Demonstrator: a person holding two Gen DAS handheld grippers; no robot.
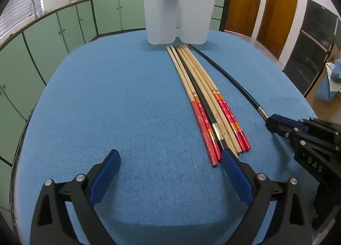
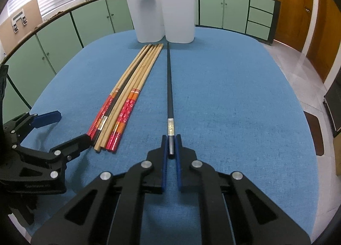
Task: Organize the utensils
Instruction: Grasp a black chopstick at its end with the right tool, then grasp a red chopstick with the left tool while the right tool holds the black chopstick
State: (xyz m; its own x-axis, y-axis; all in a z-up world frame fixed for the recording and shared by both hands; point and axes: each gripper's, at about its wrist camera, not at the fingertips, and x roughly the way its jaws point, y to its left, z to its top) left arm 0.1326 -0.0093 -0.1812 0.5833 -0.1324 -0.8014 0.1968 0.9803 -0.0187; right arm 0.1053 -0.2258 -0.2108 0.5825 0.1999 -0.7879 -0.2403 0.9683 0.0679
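right hand-held gripper (image 2: 171, 145) pinched on single black chopstick (image 2: 169, 87), end-held to lift | left hand-held gripper (image 1: 170, 160) wide apart, empty, beside chopstick bundle (image 1: 204, 100) | 2 white bins (image 2: 163, 16) wait behind on counter (image 2: 234, 100)

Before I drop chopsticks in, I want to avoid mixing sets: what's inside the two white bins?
Cannot tell. Both views show only the outer walls of the left bin and right bin; their insides are hidden below the rims.
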